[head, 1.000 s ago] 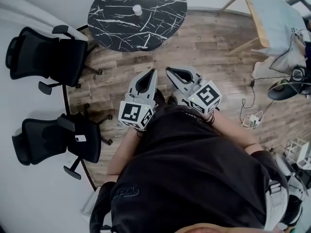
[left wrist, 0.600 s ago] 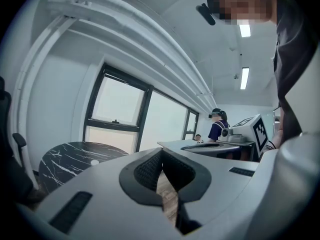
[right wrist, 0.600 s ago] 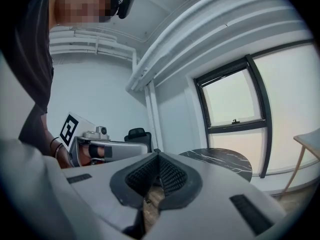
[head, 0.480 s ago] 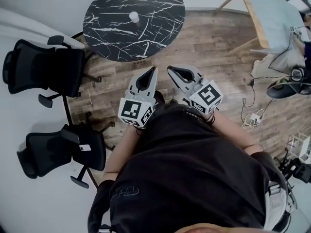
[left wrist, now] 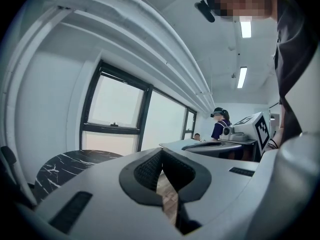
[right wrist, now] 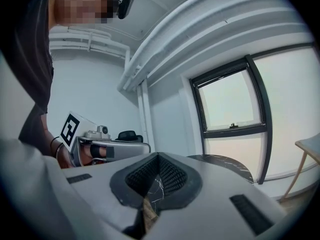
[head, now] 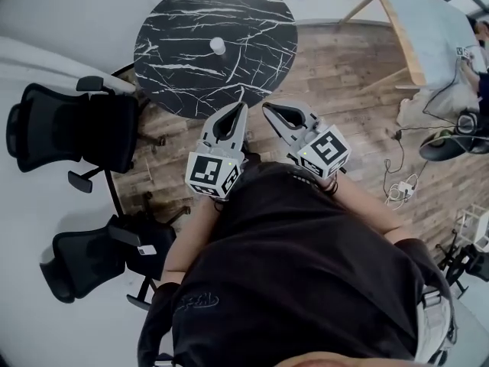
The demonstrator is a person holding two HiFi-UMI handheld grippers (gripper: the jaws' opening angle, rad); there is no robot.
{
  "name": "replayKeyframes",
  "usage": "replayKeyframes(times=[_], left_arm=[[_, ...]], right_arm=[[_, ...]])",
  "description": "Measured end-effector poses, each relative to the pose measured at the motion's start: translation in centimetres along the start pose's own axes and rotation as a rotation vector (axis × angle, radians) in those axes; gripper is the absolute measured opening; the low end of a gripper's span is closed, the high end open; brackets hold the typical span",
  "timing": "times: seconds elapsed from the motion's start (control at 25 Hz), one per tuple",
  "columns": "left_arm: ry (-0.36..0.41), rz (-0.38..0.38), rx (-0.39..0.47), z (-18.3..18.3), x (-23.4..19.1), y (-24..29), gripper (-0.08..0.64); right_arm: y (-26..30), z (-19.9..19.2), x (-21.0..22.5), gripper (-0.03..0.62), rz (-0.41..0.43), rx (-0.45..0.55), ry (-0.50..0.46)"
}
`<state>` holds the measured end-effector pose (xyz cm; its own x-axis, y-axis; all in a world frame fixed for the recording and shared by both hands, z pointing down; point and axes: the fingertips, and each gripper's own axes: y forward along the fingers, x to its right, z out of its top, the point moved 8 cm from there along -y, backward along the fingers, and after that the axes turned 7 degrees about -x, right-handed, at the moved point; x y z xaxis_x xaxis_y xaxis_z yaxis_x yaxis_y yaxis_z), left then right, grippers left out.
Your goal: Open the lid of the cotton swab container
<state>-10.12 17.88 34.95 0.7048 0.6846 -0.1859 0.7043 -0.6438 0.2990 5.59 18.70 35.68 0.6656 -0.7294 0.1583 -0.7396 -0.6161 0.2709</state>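
Looking steeply down past the person's black shirt [head: 306, 281], both tools are held out in front over the brown wooden plank floor [head: 344, 75]. The grey left tool [head: 242, 107] has its jaws pressed together with nothing between them. Its own view shows only a sliver of floor through the gap behind the ribbed black pads [left wrist: 147, 171]. The grey right tool [head: 265, 108], just beside it, is the same: jaws pressed together and empty, its tip angled in towards its partner.

Now the target. The small white cylindrical cotton swab container [head: 218, 46] stands upright near the middle of the round black white-veined marble surface [head: 176, 21], far from the person and well apart from both tools. It is too small here to tell anything about its lid.

Off to the left, one black mesh office chair [head: 72, 125] sits beside the surface, and a second black chair [head: 99, 254] is nearer the person. At the far right there is a pale tabletop on light wooden legs [head: 428, 21], with white cables [head: 399, 189] on the floor nearer in. The right tool's view catches a tall dark-framed window [right wrist: 232, 109] beyond the surface.
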Motion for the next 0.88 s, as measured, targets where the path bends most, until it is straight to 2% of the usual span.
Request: replayKeyframes(times=[0.36, 0.88], left_arm=[[0.022, -0.065, 0.01, 2.4, -6.2, 1.2, 0.014], [0.039, -0.105, 0.033, 4.3, -14.4, 1.6, 0.014]], right_arm=[[5.6, 2.5, 1.4, 0.023, -0.044, 0.007, 0.011], [12.9, 4.9, 1.9, 0.023, -0.088, 0.013, -0.001]])
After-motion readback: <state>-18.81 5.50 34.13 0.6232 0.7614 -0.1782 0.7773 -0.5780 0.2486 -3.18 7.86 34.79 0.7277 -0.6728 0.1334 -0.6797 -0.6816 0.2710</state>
